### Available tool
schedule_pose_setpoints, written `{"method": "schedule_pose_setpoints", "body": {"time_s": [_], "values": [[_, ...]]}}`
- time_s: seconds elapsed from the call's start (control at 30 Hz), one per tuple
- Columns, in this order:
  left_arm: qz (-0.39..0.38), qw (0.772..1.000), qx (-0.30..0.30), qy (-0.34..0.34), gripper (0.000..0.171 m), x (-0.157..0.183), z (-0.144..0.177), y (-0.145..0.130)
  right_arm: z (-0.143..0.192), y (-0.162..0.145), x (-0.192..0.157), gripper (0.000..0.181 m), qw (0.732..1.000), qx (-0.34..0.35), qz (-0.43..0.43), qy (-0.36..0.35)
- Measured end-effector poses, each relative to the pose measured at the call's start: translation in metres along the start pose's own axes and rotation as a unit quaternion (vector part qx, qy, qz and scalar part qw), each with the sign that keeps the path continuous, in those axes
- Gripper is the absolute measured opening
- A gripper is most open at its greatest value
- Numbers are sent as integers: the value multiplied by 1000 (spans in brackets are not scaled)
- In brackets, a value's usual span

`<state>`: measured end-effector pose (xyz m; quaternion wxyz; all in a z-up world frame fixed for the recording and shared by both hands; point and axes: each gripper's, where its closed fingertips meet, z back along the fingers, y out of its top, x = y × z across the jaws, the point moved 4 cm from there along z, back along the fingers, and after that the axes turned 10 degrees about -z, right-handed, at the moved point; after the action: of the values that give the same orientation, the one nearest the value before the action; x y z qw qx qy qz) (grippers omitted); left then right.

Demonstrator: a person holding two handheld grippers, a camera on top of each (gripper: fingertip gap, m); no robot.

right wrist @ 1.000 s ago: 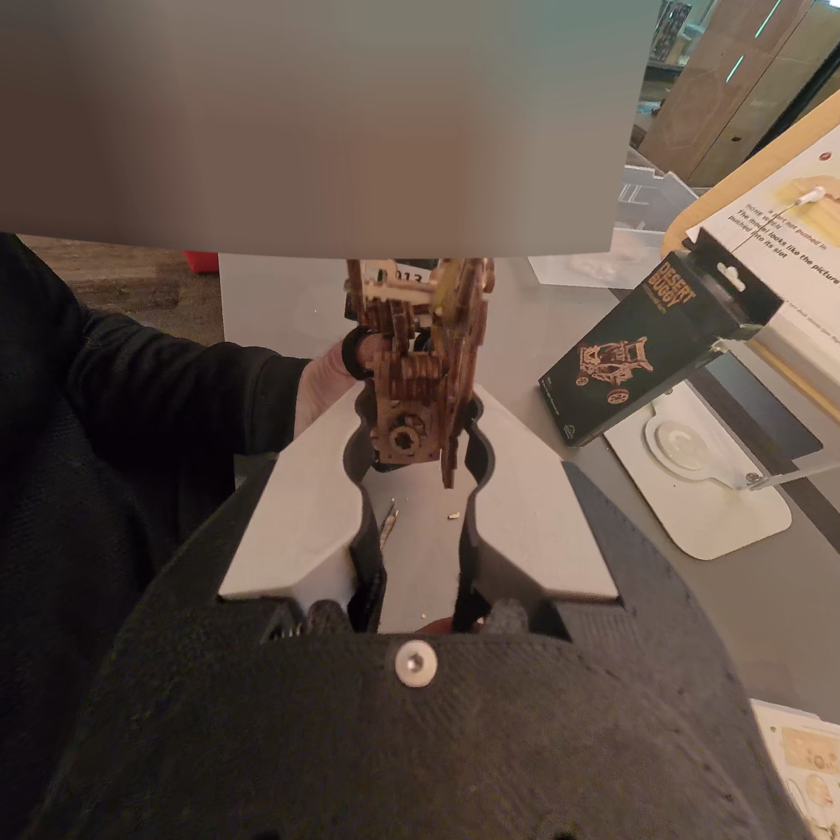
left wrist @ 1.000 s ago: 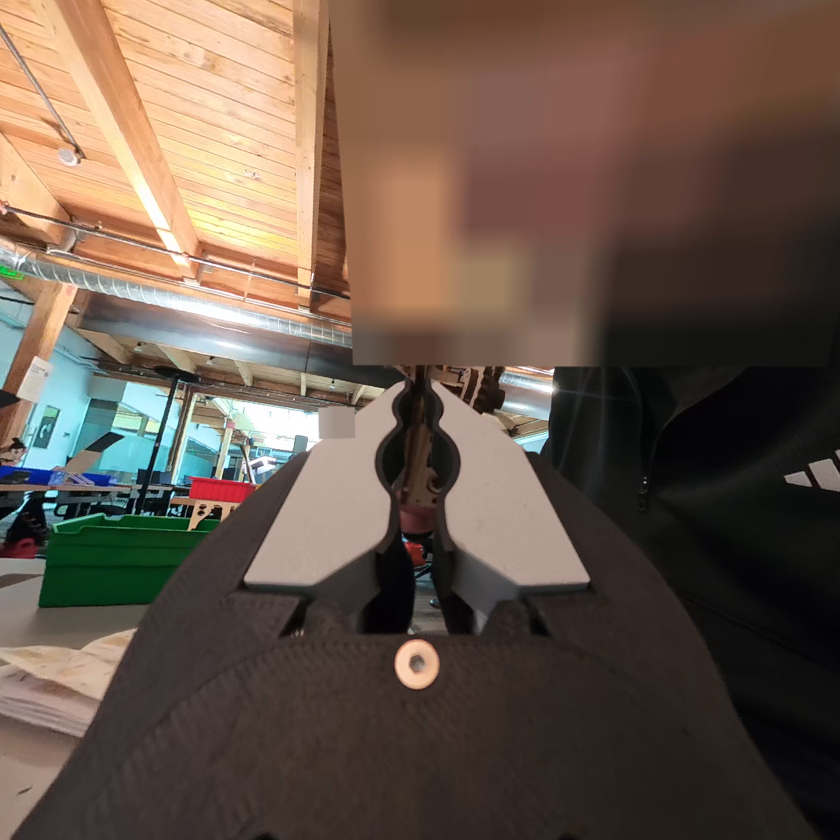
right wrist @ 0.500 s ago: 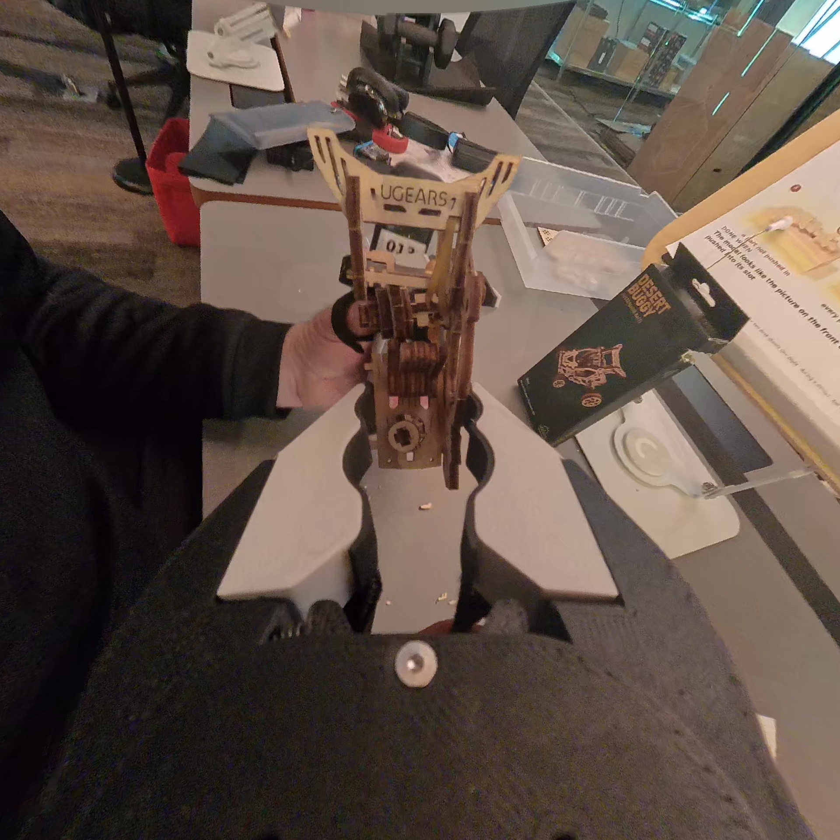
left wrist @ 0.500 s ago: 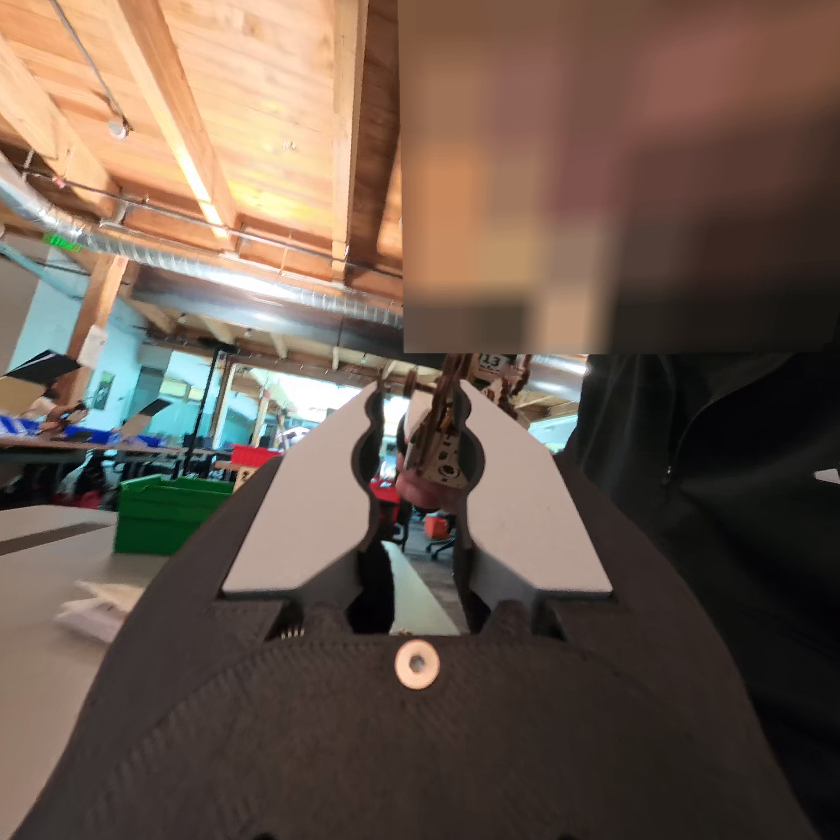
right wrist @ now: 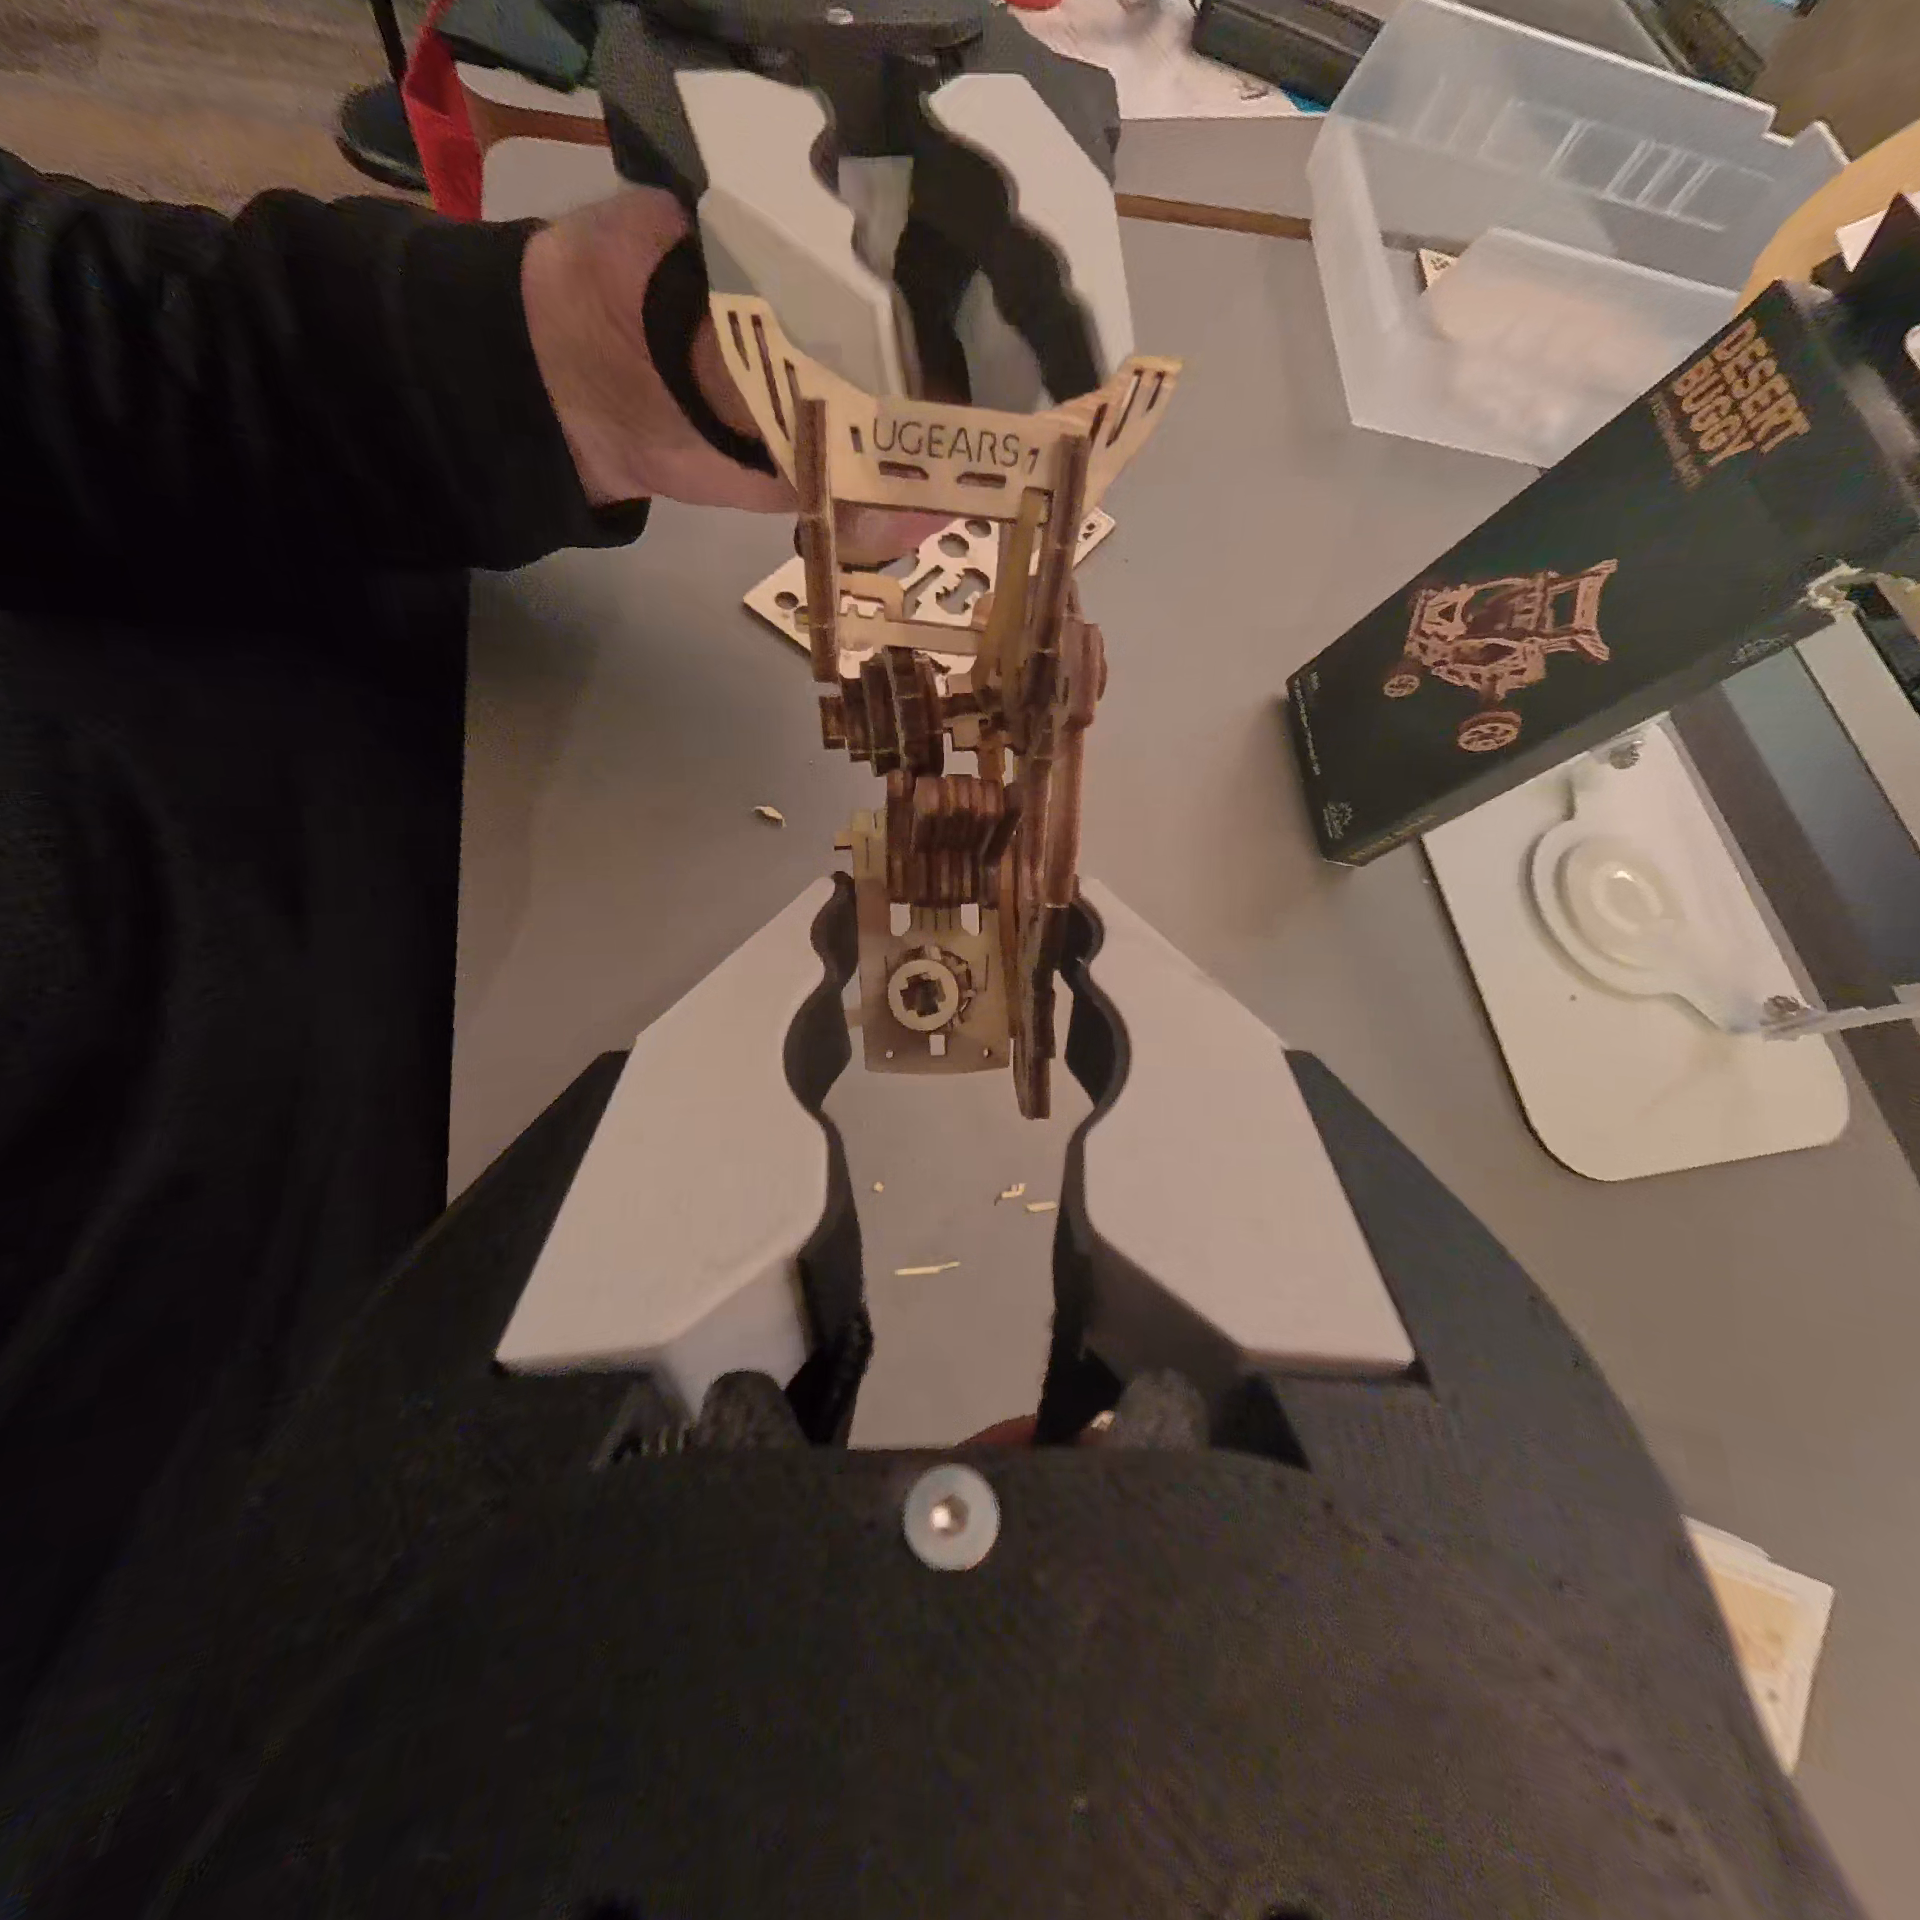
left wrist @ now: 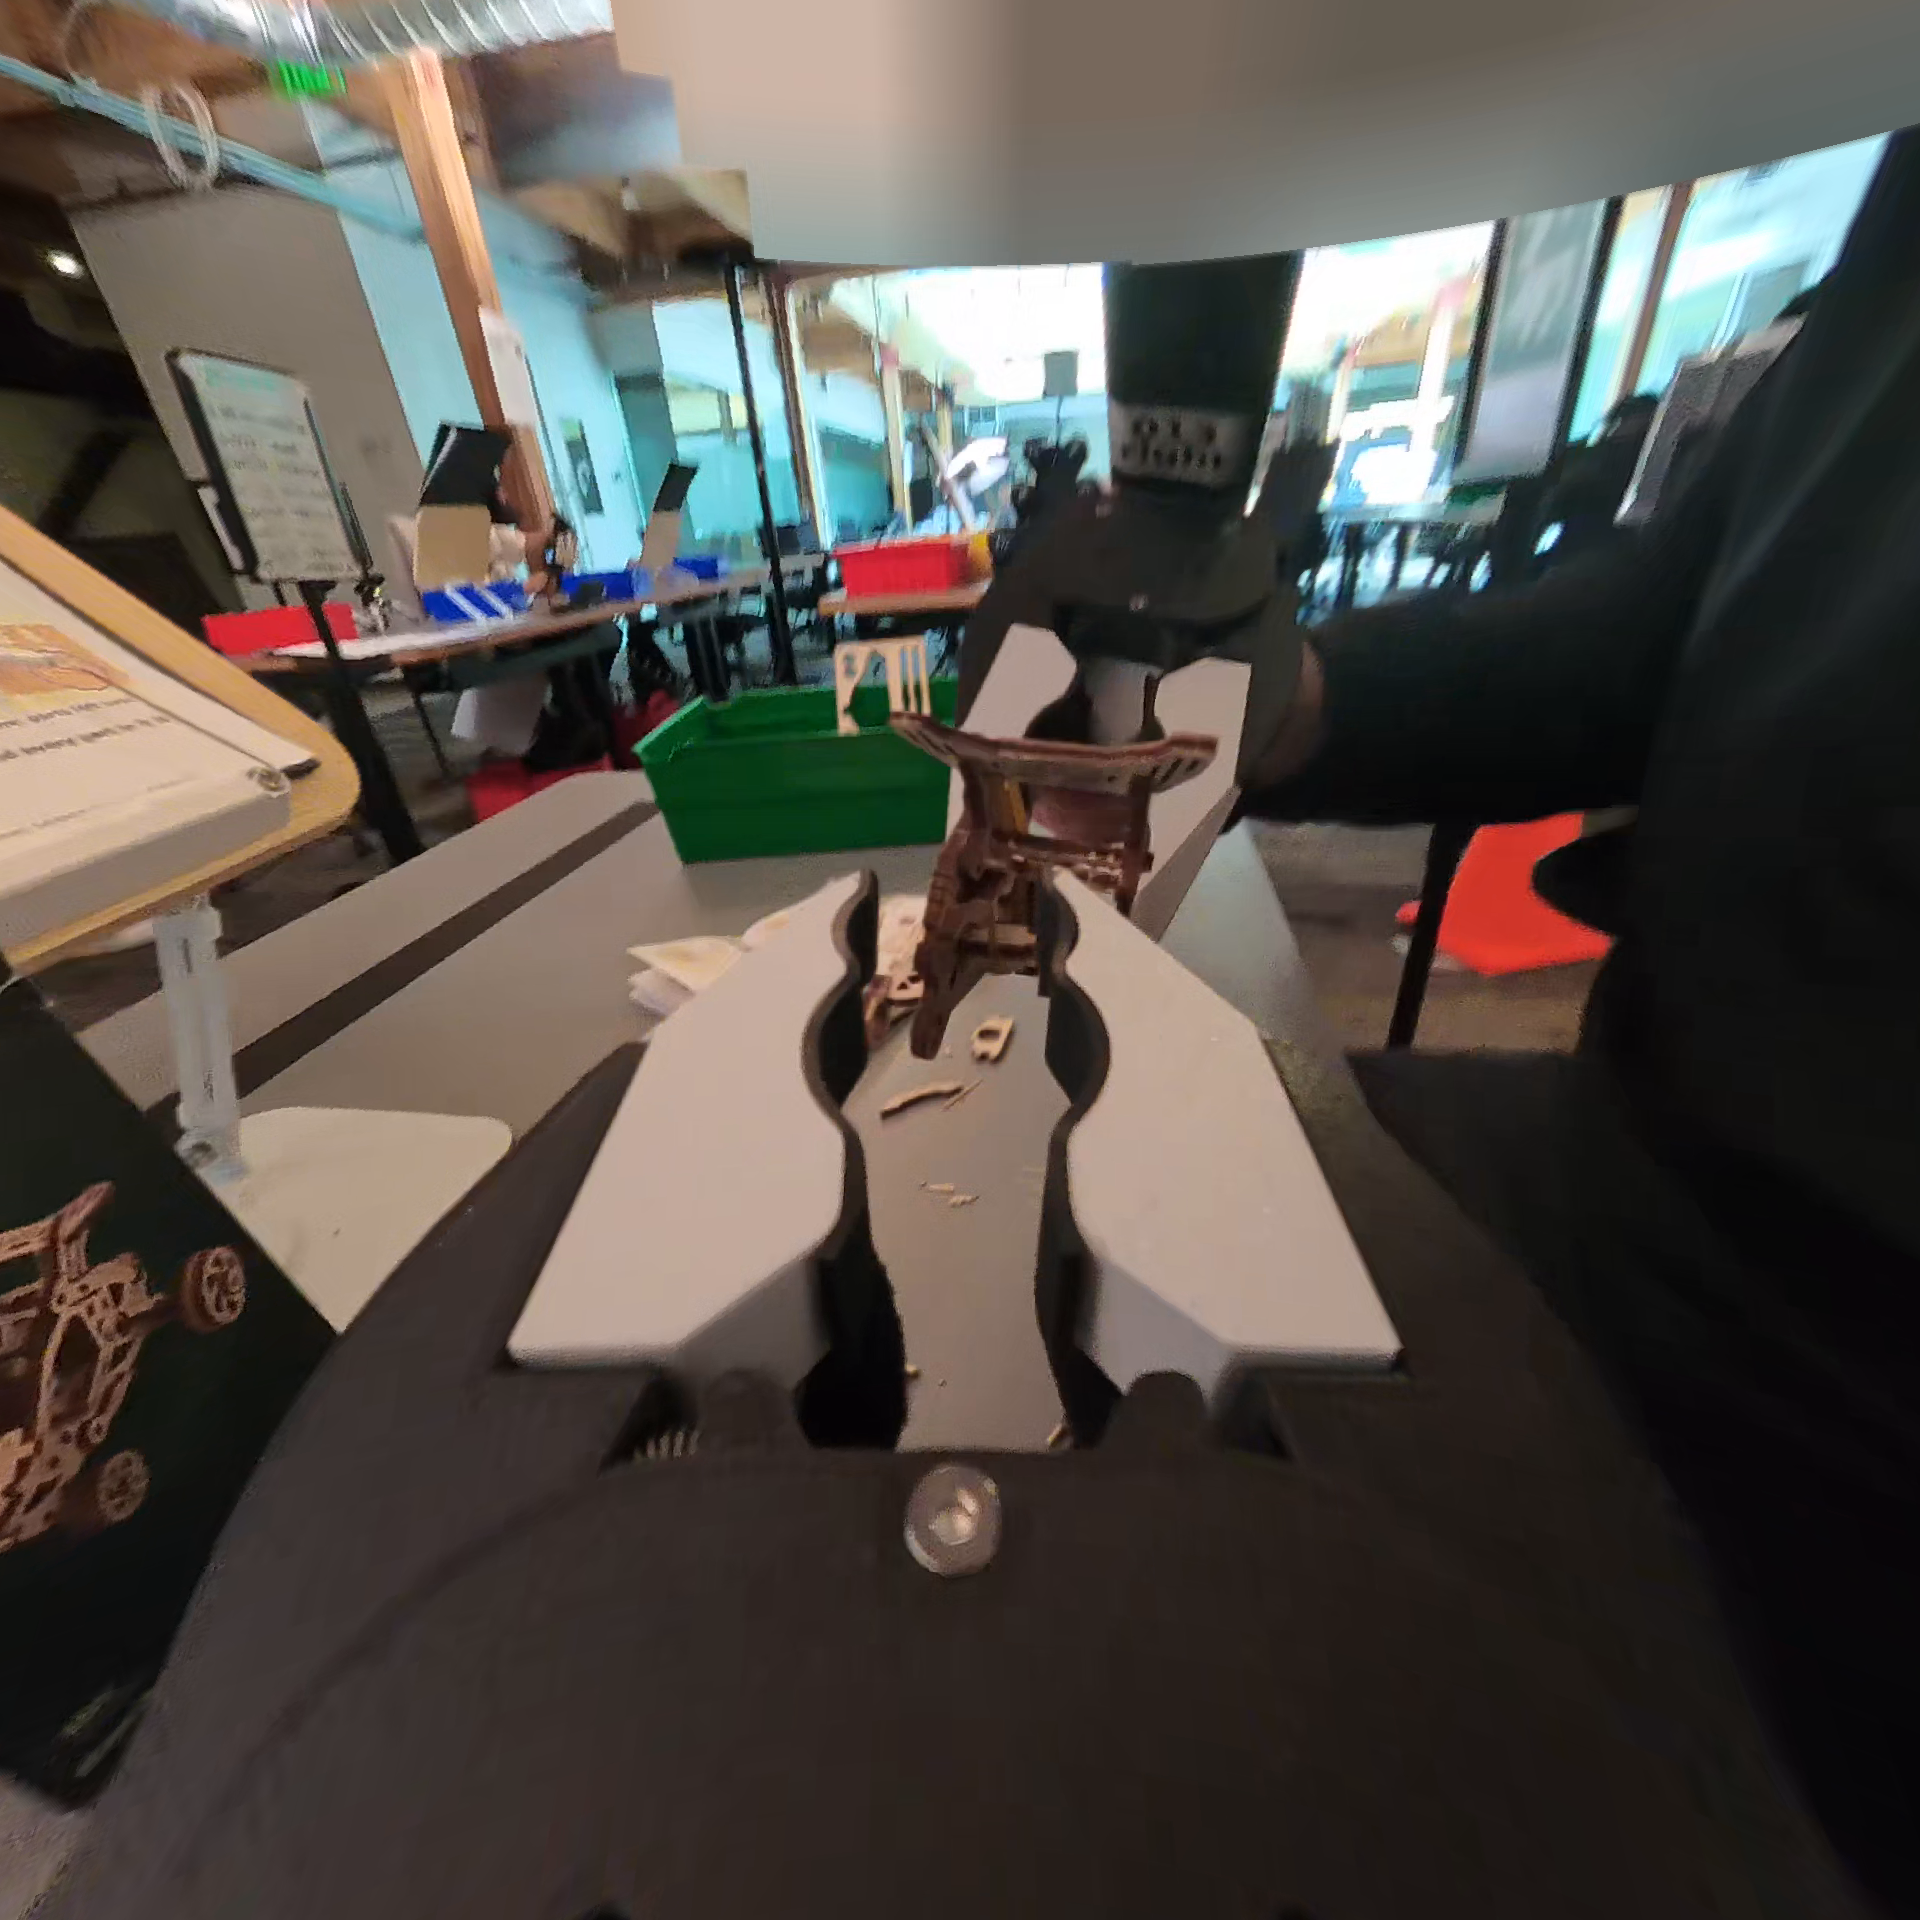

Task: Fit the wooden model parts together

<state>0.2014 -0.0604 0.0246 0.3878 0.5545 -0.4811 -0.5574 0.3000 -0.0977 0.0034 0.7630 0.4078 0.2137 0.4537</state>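
The wooden model (right wrist: pixel 956 810), a tall frame of stacked gears with a curved top plate, is held over the grey table (right wrist: pixel 623 831). My right gripper (right wrist: pixel 956 914) is shut on its lower end, beside a square plate with a gear hub. The curved top plate points toward my left gripper (right wrist: pixel 925 343), which a hand holds open just behind it. In the left wrist view, my left gripper (left wrist: pixel 961 894) is open and empty. The model (left wrist: pixel 987 904) hangs just past its fingertips, with the right gripper's fingers (left wrist: pixel 1210 696) behind.
A black product box (right wrist: pixel 1558 582) leans on a clear stand with a white base (right wrist: pixel 1662 987) at the right. A clear plastic bin (right wrist: pixel 1538 208) stands at the far right and a green bin (left wrist: pixel 790 779) across the table. A punched wooden sheet (right wrist: pixel 935 582) and loose scraps (left wrist: pixel 925 1096) lie under the model. One gripper's finger ends stand about 6 centimetres off the other's.
My left gripper was shut on the model a second ago; it has opened, let go and swung down from facing the ceiling to level. My right gripper kept its hold.
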Motion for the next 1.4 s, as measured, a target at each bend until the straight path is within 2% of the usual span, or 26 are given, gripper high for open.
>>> {"method": "schedule_pose_setpoints", "body": {"time_s": [0.1, 0.2, 0.53, 0.67, 0.8, 0.93, 1.23, 1.4], "values": [[-39, 998, -57, 7, 19, 7, -13, -4, 2, 1, 0, 36, 1000, 21, 1, 14], [-66, 995, -68, 19, 12, 10, -16, 1, 4, -1, -2, 36, 999, 31, 12, 19], [-69, 991, -103, 44, 13, 13, -15, -1, 4, -3, -3, 36, 999, 39, 26, 19], [-30, 994, -106, 25, 14, 16, -7, -15, 0, -9, -2, 36, 998, 7, 27, 52], [-6, 991, -134, 11, 11, 20, -5, -37, -6, -21, 1, 36, 995, -29, 18, 89], [18, 988, -154, 0, 16, 25, -6, -55, -15, -37, 4, 36, 990, -64, 25, 123], [35, 979, -198, -12, 26, 37, -2, -72, -38, -79, 12, 36, 977, -133, 107, 127], [42, 972, -231, -20, 35, 46, -7, -87, -50, -99, 12, 36, 974, -140, 116, 136]]}}
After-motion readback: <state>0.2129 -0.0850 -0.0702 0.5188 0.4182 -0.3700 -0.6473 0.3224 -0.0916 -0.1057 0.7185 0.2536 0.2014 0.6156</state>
